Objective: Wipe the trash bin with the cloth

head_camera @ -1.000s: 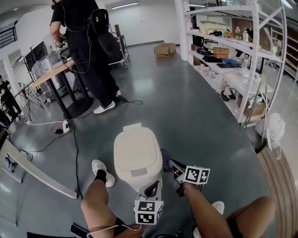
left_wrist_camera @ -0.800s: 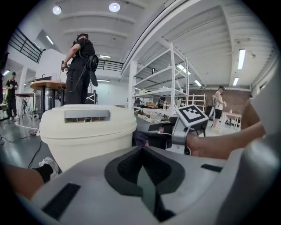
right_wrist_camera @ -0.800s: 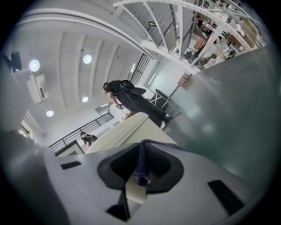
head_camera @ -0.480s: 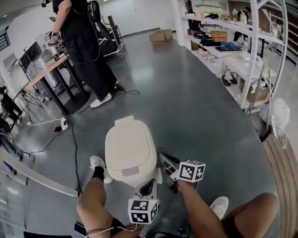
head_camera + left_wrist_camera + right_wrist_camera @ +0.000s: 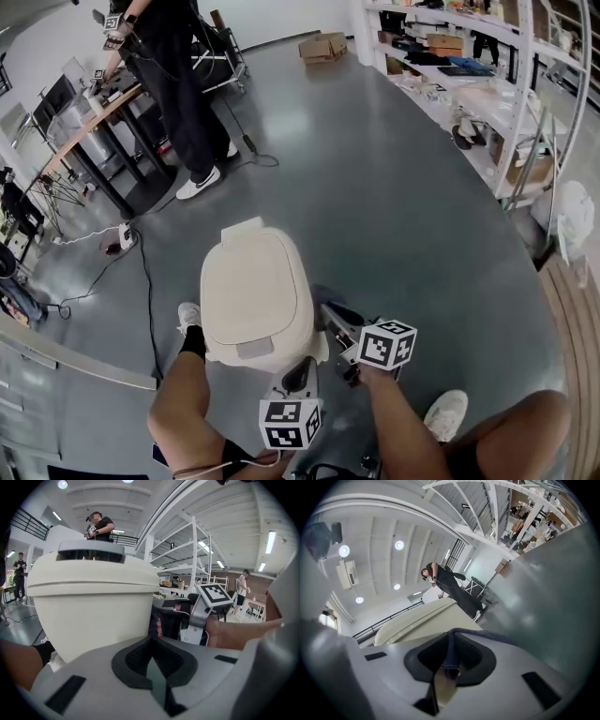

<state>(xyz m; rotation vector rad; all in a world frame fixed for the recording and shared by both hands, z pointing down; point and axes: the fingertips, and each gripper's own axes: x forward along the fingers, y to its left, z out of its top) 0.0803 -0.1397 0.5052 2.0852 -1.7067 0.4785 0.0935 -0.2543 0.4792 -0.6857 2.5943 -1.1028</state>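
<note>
Head view: a cream plastic trash bin (image 5: pixel 248 291) with a closed, rounded lid stands on the glossy grey floor (image 5: pixel 403 216), between the wearer's bare legs. The right gripper (image 5: pixel 330 315) sits at the bin's right wall, just below the lid's rim. Its jaws are pinched on a dark purple cloth (image 5: pixel 322 297), which lies against that wall. In the right gripper view the cloth (image 5: pixel 450 651) hangs folded between the jaws, with the bin (image 5: pixel 419 620) just behind it. The left gripper (image 5: pixel 298 377) is low at the bin's near side, its jaws pressed together with nothing between them. Whether it touches the bin cannot be told. Well beyond the bin, a person in black clothes (image 5: pixel 183 84) stands at a wooden table (image 5: pixel 94 117).
</note>
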